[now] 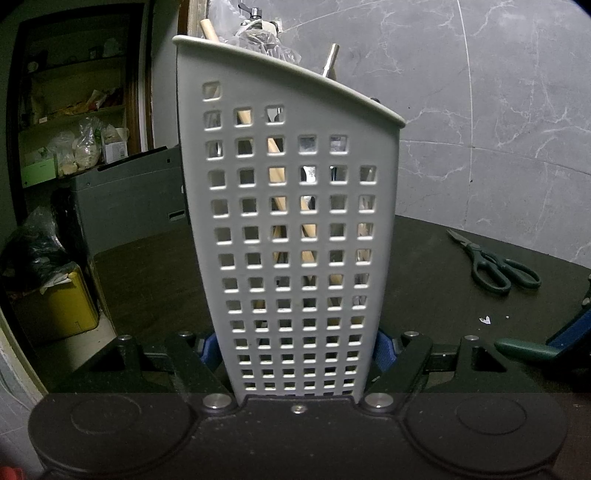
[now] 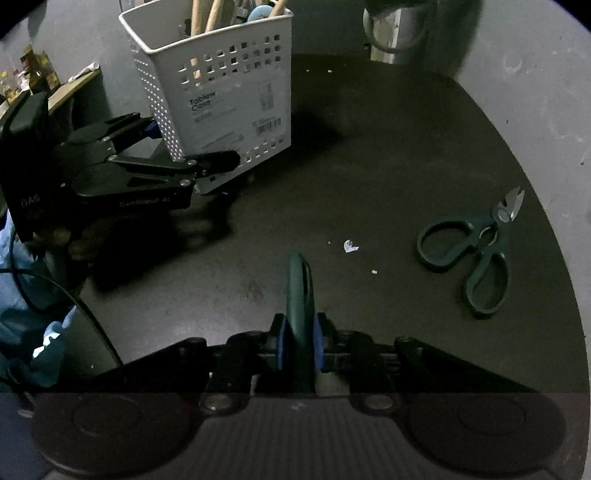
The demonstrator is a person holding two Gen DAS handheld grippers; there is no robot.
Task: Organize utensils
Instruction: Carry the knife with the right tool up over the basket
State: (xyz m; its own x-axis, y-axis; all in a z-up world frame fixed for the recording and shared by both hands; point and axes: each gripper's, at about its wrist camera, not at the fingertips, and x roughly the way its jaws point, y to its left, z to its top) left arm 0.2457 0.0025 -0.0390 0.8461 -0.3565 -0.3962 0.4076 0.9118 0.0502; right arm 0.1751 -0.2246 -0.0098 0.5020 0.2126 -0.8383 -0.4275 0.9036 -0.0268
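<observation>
A white perforated utensil holder (image 1: 295, 229) stands upright on the dark round table (image 1: 424, 280), with wooden handles and a metal handle sticking out of its top. My left gripper (image 1: 295, 350) is shut on the holder's lower sides, blue pads pressing both walls. The right wrist view shows the same holder (image 2: 221, 96) and left gripper (image 2: 190, 144) at the upper left. My right gripper (image 2: 300, 343) is shut on a dark green utensil handle (image 2: 300, 291), held above the table and pointing away from the camera. Green-handled scissors (image 2: 476, 251) lie flat to the right, apart from both grippers.
A metal mug (image 2: 399, 33) stands at the table's far edge. Small white paper scraps (image 2: 350, 246) lie mid-table. Beyond the table's left edge are a grey cabinet (image 1: 129, 199), a yellow box (image 1: 55, 306) and cluttered shelves (image 1: 74, 129). A grey marbled wall (image 1: 480, 92) is behind.
</observation>
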